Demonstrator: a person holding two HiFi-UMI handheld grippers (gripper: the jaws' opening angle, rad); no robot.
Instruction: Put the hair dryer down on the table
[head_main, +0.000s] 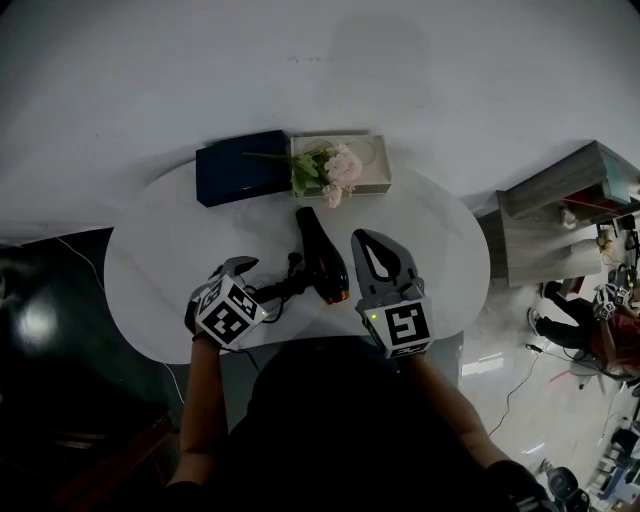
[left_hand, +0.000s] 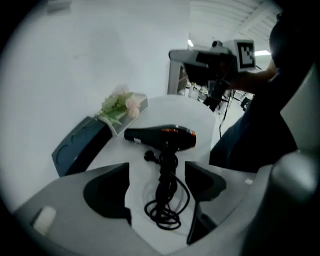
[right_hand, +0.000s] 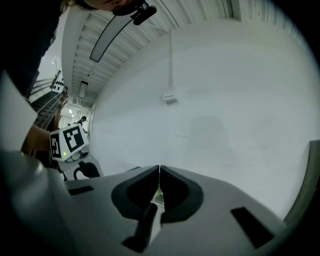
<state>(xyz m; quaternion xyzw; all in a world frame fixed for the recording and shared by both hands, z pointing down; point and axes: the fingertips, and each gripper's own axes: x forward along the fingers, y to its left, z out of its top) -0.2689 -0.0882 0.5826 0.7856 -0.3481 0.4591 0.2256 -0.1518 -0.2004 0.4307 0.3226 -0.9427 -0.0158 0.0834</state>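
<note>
**Left gripper (head_main: 237, 268) wide apart, hair dryer (head_main: 322, 262) flat on table (head_main: 150, 270)**

Head view: hair dryer lies mid-table, right gripper (head_main: 364, 238) just right of it.
Left gripper view: jaws apart, coiled cord (left_hand: 162, 202) between, untouched.
Right gripper view: jaws together, empty.
Likely rigid, smooth, barrel-heavy; take the handle (left_hand: 167, 159), cord floppy.

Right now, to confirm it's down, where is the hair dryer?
In the head view the hair dryer lies on the table, between the left gripper and right gripper, just below the flower box.
</note>
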